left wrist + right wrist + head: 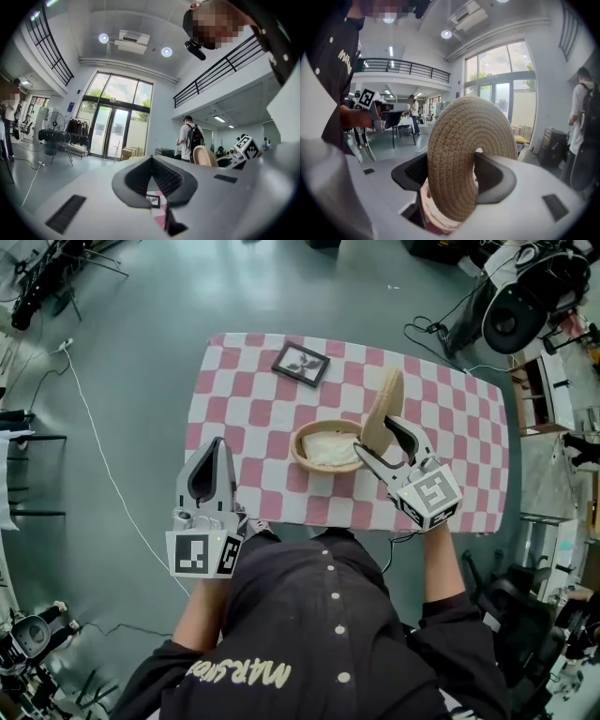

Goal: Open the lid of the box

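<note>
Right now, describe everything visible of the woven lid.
The lid is a round disc of coiled, tan, rope-like weave. It stands on edge, nearly upright, clamped between the jaws of the right gripper, over the right rim of the open basket on the checked tablecloth. Whether it touches that rim cannot be told.

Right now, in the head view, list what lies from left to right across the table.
Left hand-held gripper → picture frame → woven lid. The basket and the right hand-held gripper overlap these, so they are left out.
</note>
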`<state>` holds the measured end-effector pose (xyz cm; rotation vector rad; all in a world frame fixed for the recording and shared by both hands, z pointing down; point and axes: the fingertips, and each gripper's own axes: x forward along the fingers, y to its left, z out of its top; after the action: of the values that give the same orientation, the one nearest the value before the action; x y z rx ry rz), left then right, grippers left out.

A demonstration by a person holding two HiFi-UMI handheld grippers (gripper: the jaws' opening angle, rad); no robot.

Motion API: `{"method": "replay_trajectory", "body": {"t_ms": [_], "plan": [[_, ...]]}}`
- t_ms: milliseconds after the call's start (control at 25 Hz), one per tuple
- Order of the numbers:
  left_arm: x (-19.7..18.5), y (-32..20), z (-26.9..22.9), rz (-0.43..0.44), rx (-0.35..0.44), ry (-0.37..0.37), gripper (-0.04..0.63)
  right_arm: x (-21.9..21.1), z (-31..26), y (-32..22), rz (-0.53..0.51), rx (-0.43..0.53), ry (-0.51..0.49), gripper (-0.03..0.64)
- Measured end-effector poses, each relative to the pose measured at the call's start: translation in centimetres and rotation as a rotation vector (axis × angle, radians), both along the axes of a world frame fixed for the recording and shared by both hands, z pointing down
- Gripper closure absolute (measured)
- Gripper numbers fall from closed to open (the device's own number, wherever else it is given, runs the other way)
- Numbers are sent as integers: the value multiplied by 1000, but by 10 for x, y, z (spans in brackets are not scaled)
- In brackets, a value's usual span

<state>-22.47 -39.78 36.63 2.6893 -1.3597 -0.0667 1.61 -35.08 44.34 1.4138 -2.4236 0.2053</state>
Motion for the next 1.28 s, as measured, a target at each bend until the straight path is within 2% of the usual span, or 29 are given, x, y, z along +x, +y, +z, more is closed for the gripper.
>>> {"method": "replay_trajectory", "body": {"t_ms": [120,440,960,1280], "plan": [[2,-4,-5,8,18,5,584,12,-28,-1,67,66,-77,324],[-3,-15,-22,-1,65,18,584,45,-87,17,242,217,-144,324],[-11,-34,-41,-16,117,23,584,109,-132,64,546,385,-109,322],[-22,-41,-44,-49,127,-3,584,137,-143,89,650,442,-52,322]]}}
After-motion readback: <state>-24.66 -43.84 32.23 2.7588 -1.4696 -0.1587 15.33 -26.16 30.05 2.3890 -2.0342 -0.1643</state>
